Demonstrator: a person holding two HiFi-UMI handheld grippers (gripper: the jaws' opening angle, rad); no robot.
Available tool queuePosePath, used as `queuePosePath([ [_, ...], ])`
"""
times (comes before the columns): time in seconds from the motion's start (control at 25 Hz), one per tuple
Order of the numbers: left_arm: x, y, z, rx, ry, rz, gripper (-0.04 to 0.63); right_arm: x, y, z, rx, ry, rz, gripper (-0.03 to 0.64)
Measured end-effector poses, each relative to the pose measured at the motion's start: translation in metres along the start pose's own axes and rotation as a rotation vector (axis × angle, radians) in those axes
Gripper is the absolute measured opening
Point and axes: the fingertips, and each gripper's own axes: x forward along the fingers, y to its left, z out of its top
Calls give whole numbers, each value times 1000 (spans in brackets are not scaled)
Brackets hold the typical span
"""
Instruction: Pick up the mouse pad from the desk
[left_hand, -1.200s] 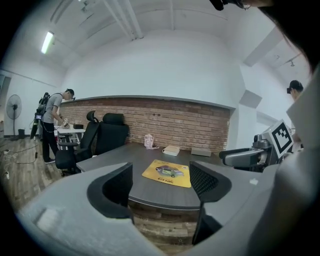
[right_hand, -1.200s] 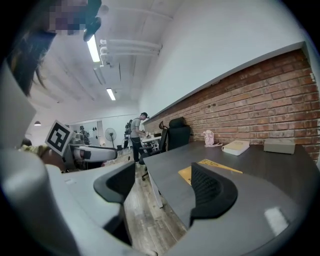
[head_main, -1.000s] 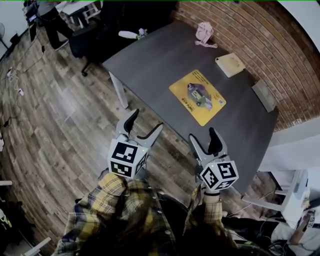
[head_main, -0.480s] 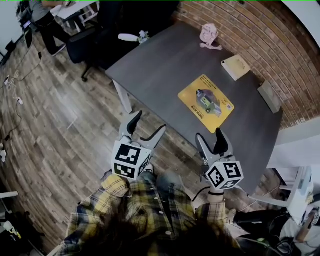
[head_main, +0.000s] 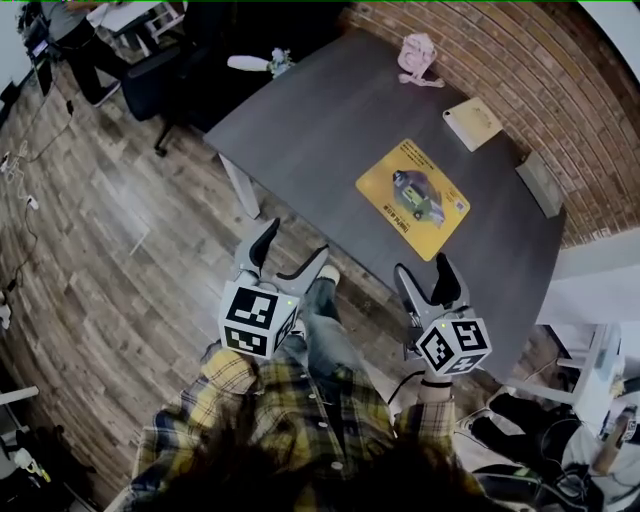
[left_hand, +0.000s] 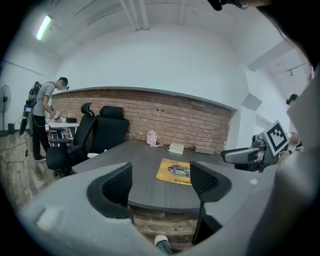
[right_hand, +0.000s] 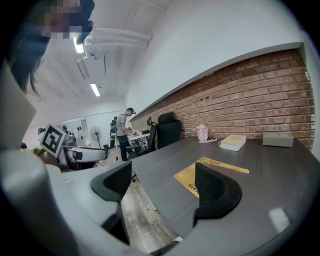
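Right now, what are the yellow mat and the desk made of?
The yellow mat looks like fabric-topped rubber: thin, flat, matte, with a printed picture. The desk looks like dark grey laminate, smooth and dull; painted wood is possible.

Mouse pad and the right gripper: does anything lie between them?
No. In the head view, only bare desk separates the right gripper from the mouse pad; the right gripper view shows the same.

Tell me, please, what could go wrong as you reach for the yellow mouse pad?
1. The mouse pad lies flat on the desk, so jaws may push it along rather than grip it.
2. The right gripper, its empty jaws just opening, is close to the desk's near edge and might clip it on the way in.
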Motion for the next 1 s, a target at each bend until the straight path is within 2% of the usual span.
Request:
queuePosePath([
  [0.32, 46, 9, 16, 34, 3, -31, 355, 34, -32, 12, 24, -22, -29, 374],
  [1.0, 224, -5, 81, 114, 43, -167, 355, 102, -160, 61, 96, -42, -152, 374],
])
